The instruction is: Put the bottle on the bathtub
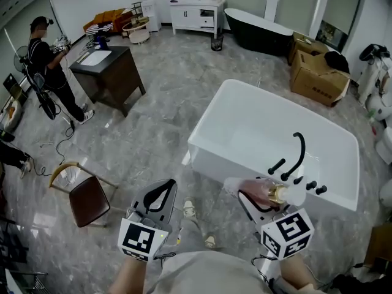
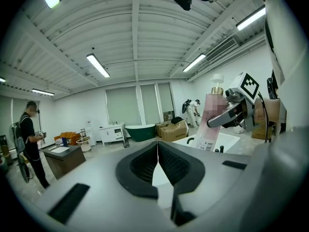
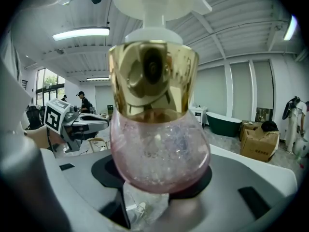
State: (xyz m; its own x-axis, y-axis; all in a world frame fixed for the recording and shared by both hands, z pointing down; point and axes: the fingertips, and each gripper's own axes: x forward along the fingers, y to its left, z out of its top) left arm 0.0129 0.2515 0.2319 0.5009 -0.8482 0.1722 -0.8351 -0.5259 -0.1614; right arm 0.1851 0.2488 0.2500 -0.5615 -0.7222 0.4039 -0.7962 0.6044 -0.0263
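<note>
A pink pump bottle (image 3: pixel 159 149) with a gold collar and a white pump head fills the right gripper view, clamped between the jaws. In the head view my right gripper (image 1: pixel 260 202) is shut on this bottle (image 1: pixel 263 193), holding it just over the near rim of the white bathtub (image 1: pixel 211 127), close to the black faucet (image 1: pixel 298 155). My left gripper (image 1: pixel 158 202) hovers over the floor to the tub's left, jaws shut with nothing between them. In the left gripper view the jaws (image 2: pixel 157 166) meet, and the bottle (image 2: pixel 211 120) shows at the right.
A brown chair (image 1: pixel 86 198) stands at the lower left. A dark desk (image 1: pixel 109 72) and a person (image 1: pixel 49 66) are at the far left. Cardboard boxes (image 1: pixel 318 72) and a black tub (image 1: pixel 257 32) sit beyond the white bathtub.
</note>
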